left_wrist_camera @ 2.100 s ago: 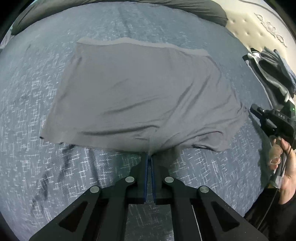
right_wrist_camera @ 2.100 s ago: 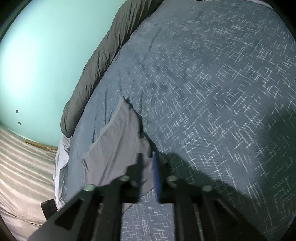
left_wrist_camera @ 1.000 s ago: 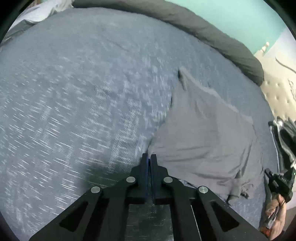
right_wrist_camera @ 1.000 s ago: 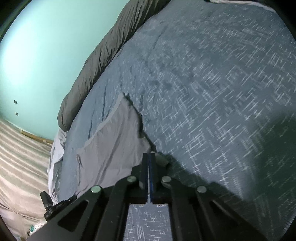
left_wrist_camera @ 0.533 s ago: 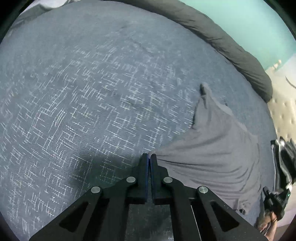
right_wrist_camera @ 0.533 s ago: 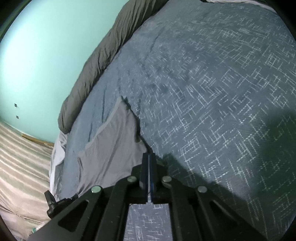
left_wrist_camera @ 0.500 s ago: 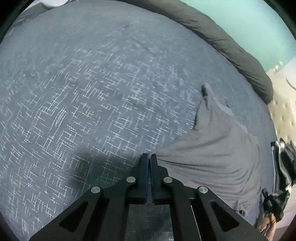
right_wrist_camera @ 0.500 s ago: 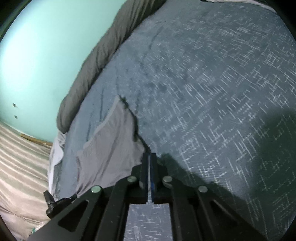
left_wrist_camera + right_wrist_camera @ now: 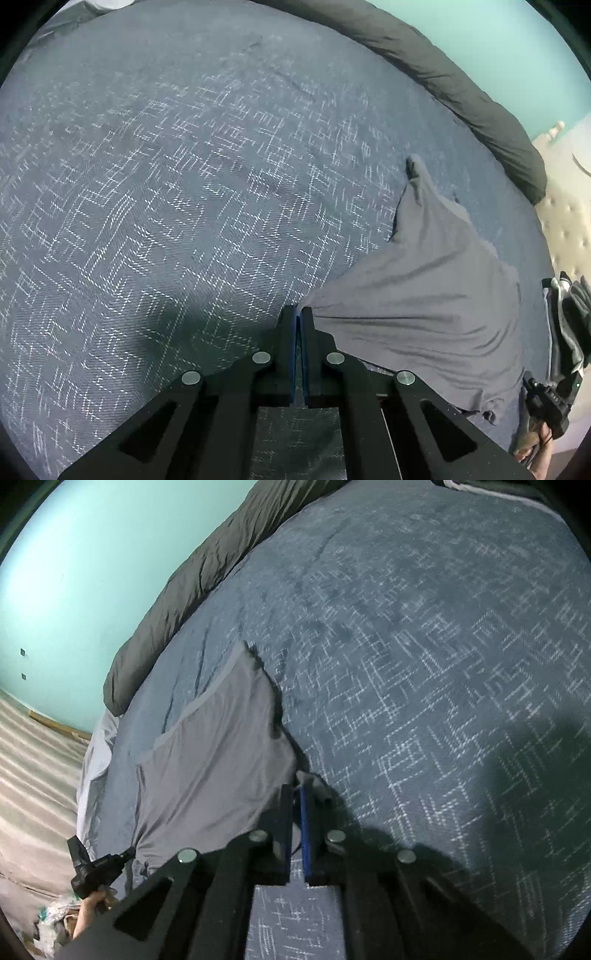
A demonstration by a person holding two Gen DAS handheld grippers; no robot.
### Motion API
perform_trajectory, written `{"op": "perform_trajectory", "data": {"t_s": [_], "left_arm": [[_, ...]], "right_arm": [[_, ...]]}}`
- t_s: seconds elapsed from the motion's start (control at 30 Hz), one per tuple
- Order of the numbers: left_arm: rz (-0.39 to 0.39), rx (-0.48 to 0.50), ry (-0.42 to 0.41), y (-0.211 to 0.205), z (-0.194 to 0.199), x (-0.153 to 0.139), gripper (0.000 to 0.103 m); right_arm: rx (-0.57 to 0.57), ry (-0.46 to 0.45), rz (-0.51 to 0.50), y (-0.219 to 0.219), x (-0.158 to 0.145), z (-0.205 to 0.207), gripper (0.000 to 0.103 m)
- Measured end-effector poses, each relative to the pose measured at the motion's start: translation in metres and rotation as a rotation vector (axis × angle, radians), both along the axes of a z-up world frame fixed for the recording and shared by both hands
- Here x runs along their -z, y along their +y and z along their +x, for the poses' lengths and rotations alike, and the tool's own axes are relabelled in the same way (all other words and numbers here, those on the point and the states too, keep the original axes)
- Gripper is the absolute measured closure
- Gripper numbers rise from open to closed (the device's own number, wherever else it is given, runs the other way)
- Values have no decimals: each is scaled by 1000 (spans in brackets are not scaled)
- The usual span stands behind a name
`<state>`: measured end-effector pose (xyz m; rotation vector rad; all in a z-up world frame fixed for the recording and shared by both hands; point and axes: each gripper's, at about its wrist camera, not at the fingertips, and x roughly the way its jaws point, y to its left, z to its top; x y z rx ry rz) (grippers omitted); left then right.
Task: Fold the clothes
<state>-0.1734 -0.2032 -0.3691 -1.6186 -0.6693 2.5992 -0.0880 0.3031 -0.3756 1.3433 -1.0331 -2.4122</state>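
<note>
Grey shorts [image 9: 436,295] lie on the blue patterned bedspread [image 9: 184,221]. My left gripper [image 9: 298,314] is shut on one bottom corner of the shorts and holds the cloth taut. In the right wrist view the shorts [image 9: 214,753] stretch away to the left. My right gripper [image 9: 295,794] sits at the opposite bottom corner with its jaws a narrow gap apart and cloth between them. The left gripper also shows there at lower left [image 9: 127,853], and the right gripper shows at the lower right of the left wrist view [image 9: 532,387].
A dark grey duvet roll [image 9: 443,81] lines the far edge of the bed below a teal wall [image 9: 74,572]. A pile of dark clothes [image 9: 569,317] lies by the cream headboard [image 9: 569,221]. A striped floor [image 9: 29,775] lies beyond the bed edge.
My right gripper's jaws have parted slightly from fully shut. The left gripper has held its grip; the shorts have shifted little.
</note>
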Motion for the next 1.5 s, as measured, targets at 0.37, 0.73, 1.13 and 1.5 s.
{"op": "perform_trajectory", "data": {"t_s": [0.37,0.73,1.13,1.5], "left_arm": [[-19,20,-5,-4,-27,-9,101],[-19,38,-16,3,-50,-6,101],[-25,60,-12,-22,-13,-20,101],[-23,81,-43,-8,-6,-21,101]], "right_arm": [[64,41,-48,22,-9,7,103],[-17,2,28,-5,-5,-5,63],[47,50,-15,8,-17,8,101],[72,-10,-50,10,5,2,100]]}}
